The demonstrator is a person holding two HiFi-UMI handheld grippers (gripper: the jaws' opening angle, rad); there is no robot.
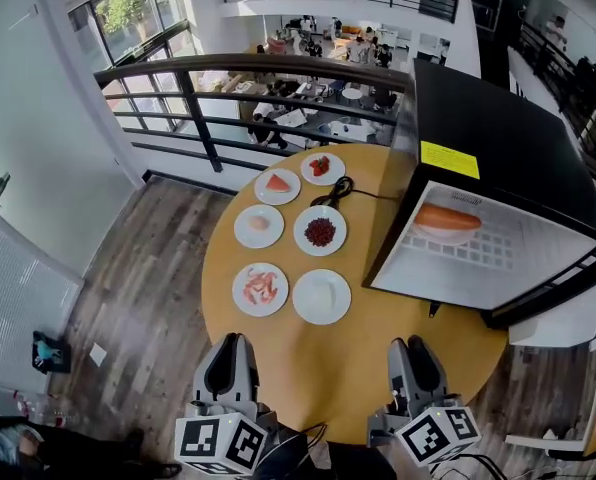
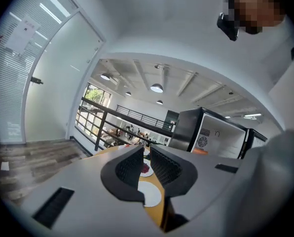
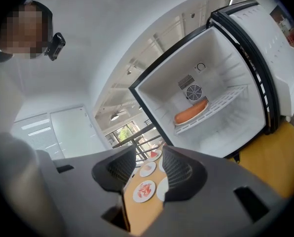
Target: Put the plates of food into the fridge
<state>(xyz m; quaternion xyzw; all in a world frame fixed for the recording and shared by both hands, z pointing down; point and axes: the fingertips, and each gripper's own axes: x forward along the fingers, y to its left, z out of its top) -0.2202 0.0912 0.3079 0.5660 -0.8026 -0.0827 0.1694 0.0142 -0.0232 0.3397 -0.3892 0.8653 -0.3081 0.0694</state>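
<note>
Round wooden table (image 1: 328,368) fills the head view. One black fridge (image 1: 498,138) stands on it at three o'clock, door wide open, with one sausage plate (image 1: 443,236) on its wire shelf. Two grippers sit at the near rim. The left gripper (image 1: 229,340), at seven o'clock, has its jaws a narrow slit apart with nothing in it. The right gripper (image 1: 414,344), at five, is parted wider and is empty too. Six plates of food (image 1: 240,290) sit in two columns toward ten o'clock. One yellow label (image 1: 450,159) on the fridge top, print too small to read.
</note>
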